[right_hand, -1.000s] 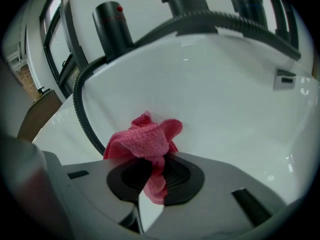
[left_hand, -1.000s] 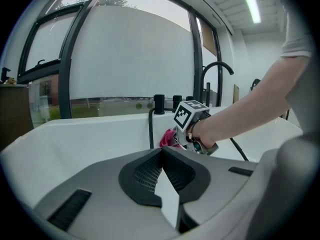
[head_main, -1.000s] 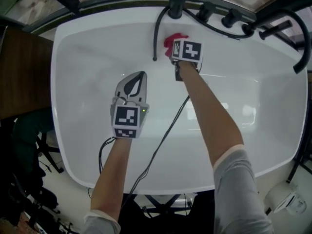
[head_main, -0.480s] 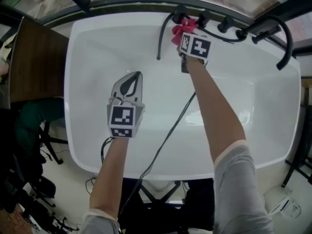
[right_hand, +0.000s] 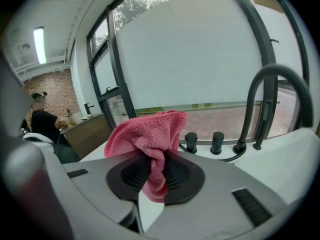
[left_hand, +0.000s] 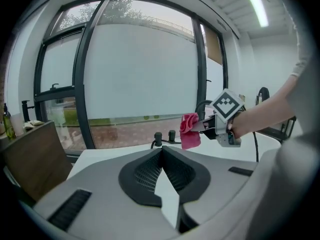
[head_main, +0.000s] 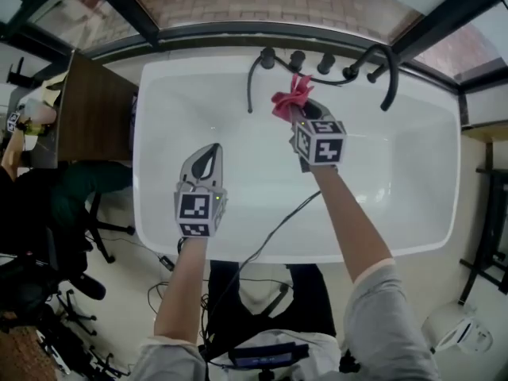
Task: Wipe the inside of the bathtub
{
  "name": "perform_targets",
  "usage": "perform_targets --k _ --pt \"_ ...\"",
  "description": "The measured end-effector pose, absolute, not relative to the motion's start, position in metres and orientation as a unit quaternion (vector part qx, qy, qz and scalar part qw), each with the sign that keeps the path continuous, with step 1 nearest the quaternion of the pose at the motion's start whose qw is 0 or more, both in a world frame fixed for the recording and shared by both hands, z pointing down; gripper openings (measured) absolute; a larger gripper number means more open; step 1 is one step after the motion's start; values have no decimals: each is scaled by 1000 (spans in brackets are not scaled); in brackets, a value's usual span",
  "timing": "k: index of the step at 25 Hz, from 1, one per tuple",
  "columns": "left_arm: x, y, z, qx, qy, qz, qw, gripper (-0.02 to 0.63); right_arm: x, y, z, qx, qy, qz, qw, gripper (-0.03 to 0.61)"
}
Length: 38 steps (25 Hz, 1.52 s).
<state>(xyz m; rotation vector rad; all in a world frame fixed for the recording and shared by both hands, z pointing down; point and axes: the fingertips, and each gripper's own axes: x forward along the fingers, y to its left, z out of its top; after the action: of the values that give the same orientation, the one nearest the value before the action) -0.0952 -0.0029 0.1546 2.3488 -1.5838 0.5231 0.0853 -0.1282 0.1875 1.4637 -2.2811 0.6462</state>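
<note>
We held the crumpled pink microfibre cloth [head_main: 287, 98] clamped in our right gripper [head_main: 295, 113], high beside the black taps [head_main: 298, 58]. The white oval bathtub [head_main: 397, 173] floor lay below it, and our left gripper [head_main: 209, 149] hovered closed on nothing.

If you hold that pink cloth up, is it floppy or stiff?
Probably floppy: the pink cloth bunches and droops where the right tool pinches it. Likely light, since one small pinch holds it all up. Its nubbly weave probably won't slip easily.

Office or lab workspace: a white bathtub [head_main: 397, 173] stands by tall windows [left_hand: 140, 74], beside a wooden desk [head_main: 95, 109], office chairs [head_main: 99, 221] and a brick wall [right_hand: 47, 91].
</note>
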Motion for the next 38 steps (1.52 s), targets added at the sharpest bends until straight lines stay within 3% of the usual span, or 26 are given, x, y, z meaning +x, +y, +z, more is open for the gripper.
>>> perform_targets --k 17,38 --pt "-65 160 -47 800 -557 185 123 6 176 104 -53 472 -852 189 123 61" --pt "-120 281 -94 876 -454 137 84 6 171 319 -83 623 -748 202 110 63"
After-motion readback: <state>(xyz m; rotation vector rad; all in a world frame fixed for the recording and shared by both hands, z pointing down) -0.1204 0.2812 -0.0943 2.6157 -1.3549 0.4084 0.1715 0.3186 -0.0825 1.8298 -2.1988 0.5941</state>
